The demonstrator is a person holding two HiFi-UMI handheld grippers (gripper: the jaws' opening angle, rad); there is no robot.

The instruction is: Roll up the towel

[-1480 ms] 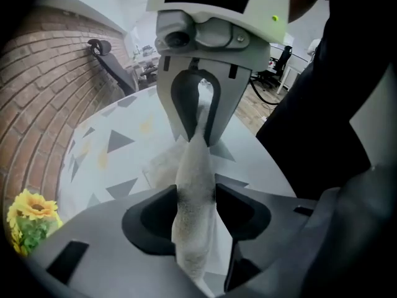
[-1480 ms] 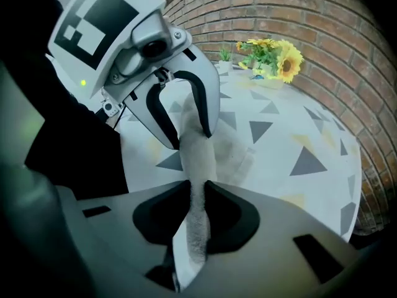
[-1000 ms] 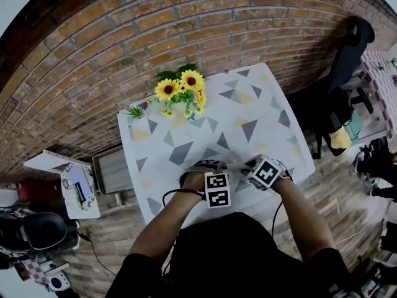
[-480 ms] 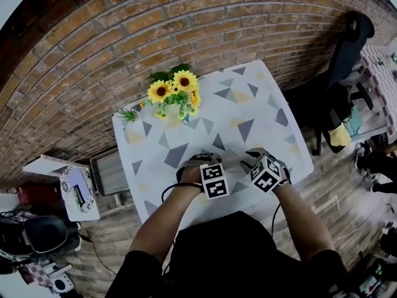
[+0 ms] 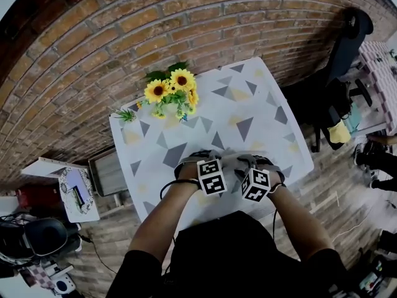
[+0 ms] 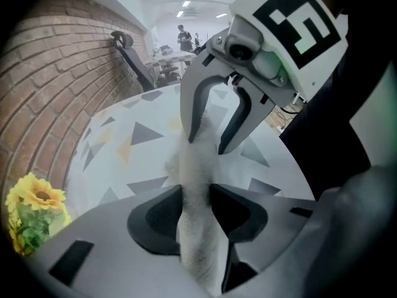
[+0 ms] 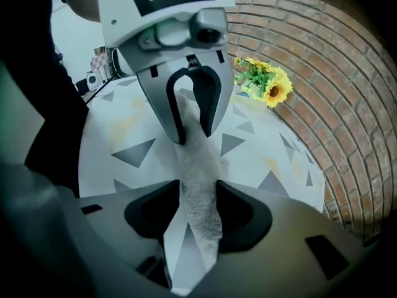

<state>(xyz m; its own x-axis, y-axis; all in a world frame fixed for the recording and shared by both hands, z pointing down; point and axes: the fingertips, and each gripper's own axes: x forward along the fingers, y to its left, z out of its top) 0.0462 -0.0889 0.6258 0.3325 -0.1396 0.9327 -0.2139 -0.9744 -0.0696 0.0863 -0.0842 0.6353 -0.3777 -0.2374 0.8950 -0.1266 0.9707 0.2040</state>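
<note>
Near the triangle-patterned white table's (image 5: pixel 186 129) front edge, the left gripper (image 6: pixel 197 197), jaws just closing, pinched the fluffy pale cloth towel (image 7: pixel 197 166). The right gripper (image 7: pixel 193 213), jaws just opening, straddled it loosely. The right needed a fresh, level bite.

The near end of the pale grey fluffy towel (image 6: pixel 195 166) is lost to us low in the left gripper view; yellow sunflowers (image 6: pixel 34 213) are cut off at its left rim; distant people (image 6: pixel 184 37) are too small to make out; from the head view, a black-clothed torso (image 5: pixel 236 253) hides the near edge of the white triangle-patterned desk (image 5: pixel 260 98).
</note>
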